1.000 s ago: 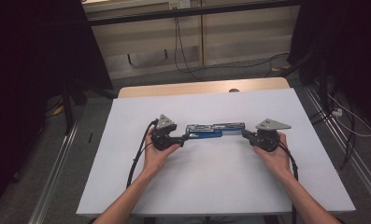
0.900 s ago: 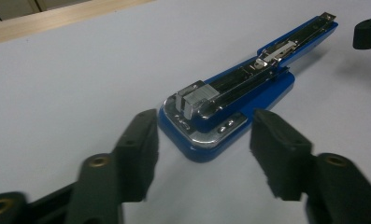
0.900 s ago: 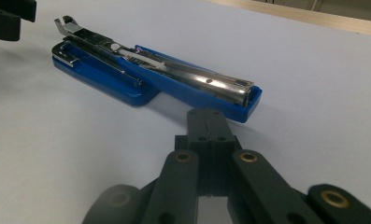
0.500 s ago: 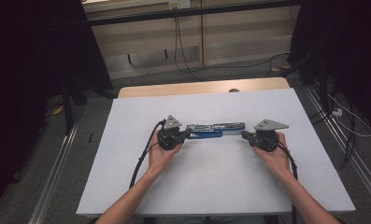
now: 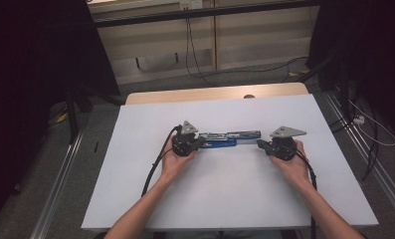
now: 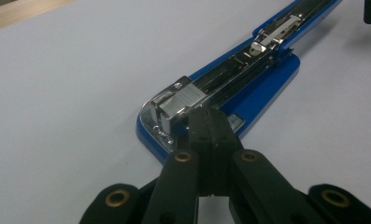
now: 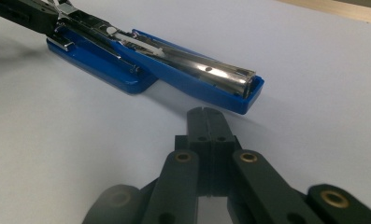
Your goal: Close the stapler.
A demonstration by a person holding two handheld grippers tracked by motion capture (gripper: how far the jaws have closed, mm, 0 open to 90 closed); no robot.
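Observation:
A blue stapler (image 5: 230, 138) lies swung open flat near the middle of the white table top (image 5: 225, 199), its metal channel facing up. My left gripper (image 5: 201, 143) is at its left end. In the left gripper view the jaws (image 6: 210, 114) are shut together with nothing between them, and their tips sit over the metal channel of the stapler (image 6: 262, 88). My right gripper (image 5: 259, 144) is at the right end, also shut and empty. In the right gripper view its tips (image 7: 205, 114) stop a little short of the blue cover of the stapler (image 7: 192, 79).
A person's hands hold both grippers, forearms coming in from the near edge. The left gripper's cable (image 5: 155, 164) trails across the white top toward the front. A wooden strip (image 5: 210, 94) runs along the far edge. Cables lie on the floor beyond and to the right.
The left hand has shifted slightly to the right, bringing its gripper up to the stapler's left end. The right hand and the stapler have stayed where they were.

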